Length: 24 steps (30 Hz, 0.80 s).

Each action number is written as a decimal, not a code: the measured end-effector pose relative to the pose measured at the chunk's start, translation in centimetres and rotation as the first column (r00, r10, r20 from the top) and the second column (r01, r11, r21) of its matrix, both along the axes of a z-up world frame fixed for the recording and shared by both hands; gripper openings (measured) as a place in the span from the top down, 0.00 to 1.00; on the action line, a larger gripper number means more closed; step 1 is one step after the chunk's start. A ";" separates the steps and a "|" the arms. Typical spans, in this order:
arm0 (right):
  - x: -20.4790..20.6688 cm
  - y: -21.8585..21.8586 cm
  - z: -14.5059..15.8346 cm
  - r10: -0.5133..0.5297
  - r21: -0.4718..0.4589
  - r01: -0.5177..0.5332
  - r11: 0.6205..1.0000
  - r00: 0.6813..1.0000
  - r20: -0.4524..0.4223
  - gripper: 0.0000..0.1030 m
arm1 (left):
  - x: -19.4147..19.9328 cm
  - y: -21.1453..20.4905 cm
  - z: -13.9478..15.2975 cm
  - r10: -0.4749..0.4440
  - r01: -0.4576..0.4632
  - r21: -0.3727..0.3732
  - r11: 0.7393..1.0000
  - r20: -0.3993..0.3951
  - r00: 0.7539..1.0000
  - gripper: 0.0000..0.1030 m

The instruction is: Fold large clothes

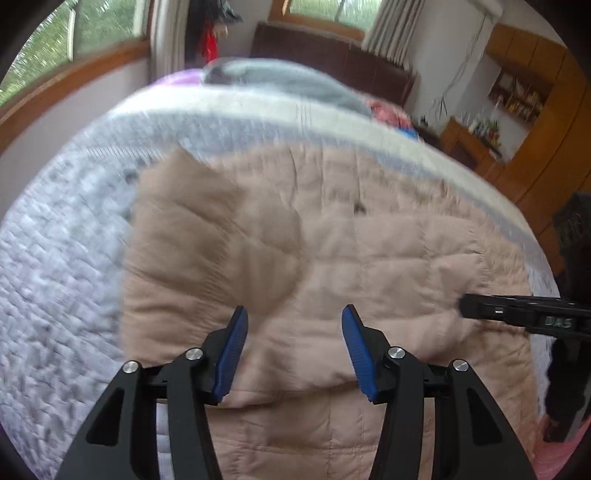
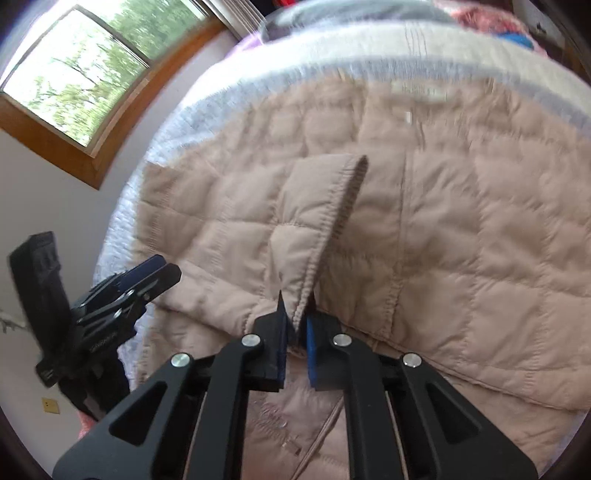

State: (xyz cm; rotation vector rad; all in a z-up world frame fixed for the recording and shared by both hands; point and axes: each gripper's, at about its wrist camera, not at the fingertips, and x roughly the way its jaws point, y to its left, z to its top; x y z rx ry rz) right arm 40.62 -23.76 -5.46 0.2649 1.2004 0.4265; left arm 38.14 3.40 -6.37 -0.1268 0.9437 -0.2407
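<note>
Two grippers work over one jacket (image 1: 332, 236), and we take the left wrist view first. Our left gripper (image 1: 294, 314) hangs above the beige quilted jacket with its blue pads (image 1: 232, 354) well apart and nothing between them; the cloth lies below, not pinched. The jacket is spread on a pale bed cover (image 1: 55, 258), much of it smeared by blur, so we cannot read its seams or say which part lies under us. At the right edge our right gripper (image 1: 461, 306) pokes in, its tip against the jacket's side, the rest cut off by the frame. Beyond the bed, a grey heap (image 1: 280, 81) and a window (image 1: 74, 33) are soft and hard to make out. In the right wrist view, our right gripper (image 2: 295, 325) has its jaws closed on a stitched cuff or hem edge of the jacket (image 2: 461, 221), a narrow flap rising between the pads (image 2: 312, 347); whether this is a sleeve we cannot tell. The left gripper (image 2: 162, 269) sits at the left, beside the jacket's edge, its jaws seen side-on, so their gap is hidden here. The far jacket edge is blurred.
</note>
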 end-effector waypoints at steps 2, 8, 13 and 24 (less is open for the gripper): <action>-0.8 -1.5 2.6 -0.023 -0.023 0.025 0.999 0.997 0.070 0.94 | -0.3 0.2 1.2 0.009 -0.009 0.002 1.000 0.040 0.999 0.49; -2.2 -7.1 6.8 -0.123 -0.057 0.134 0.989 0.978 0.166 0.94 | 0.6 -0.6 2.1 -0.003 0.002 0.018 1.000 0.053 0.999 0.49; -2.9 -12.6 6.3 -0.237 -0.098 0.256 0.962 0.957 0.169 0.94 | 1.9 -3.2 0.9 -0.051 0.049 0.058 0.997 0.024 0.998 0.49; -2.9 -18.6 -3.2 -0.359 -0.092 0.358 0.929 0.933 0.008 0.93 | 2.9 -6.7 -4.2 -0.085 0.089 0.163 0.983 -0.035 0.996 0.49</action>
